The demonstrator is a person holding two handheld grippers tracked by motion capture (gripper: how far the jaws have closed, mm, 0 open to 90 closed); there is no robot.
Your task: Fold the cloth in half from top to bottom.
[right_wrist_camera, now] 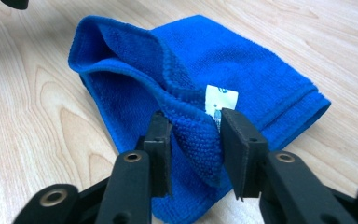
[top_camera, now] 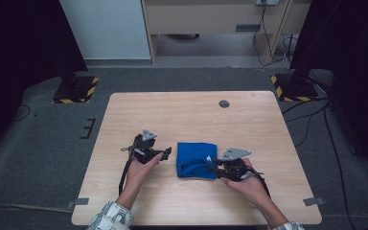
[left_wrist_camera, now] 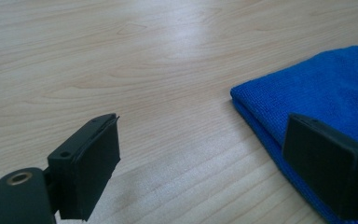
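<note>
Cloth first: your folded blue cloth [top_camera: 196,159] lies on the near middle of the table [top_camera: 191,115], between your two hands, with its near-right corner lifted into a loose fold. Your right gripper [top_camera: 212,167] sits at that corner; in the right gripper view its jaws stand partly apart with the raised corner and its white label [right_wrist_camera: 220,99] between them, the fold lying against the left pad while a small gap shows at the right pad, so you have no firm hold on it. Your left gripper [top_camera: 166,152] rests just left of the cloth, pointing right toward it, jaws wide apart with nothing between them; in the left gripper view the right jaw stands in front of the cloth's folded edge [left_wrist_camera: 261,126] and bare wood lies between the pads. The table is pale wood with a round dark cable port [top_camera: 224,103] at its far right and grey tape tabs [top_camera: 78,201] at the near corners. It stands on grey carpet; stand bases with yellow and black hazard stripes [top_camera: 75,89] sit beyond the far corners, cables [top_camera: 316,120] trail on the floor to the right, and a pale wooden desk frame [top_camera: 211,28] stands at the far wall. Nothing lies between either gripper and the cloth.
</note>
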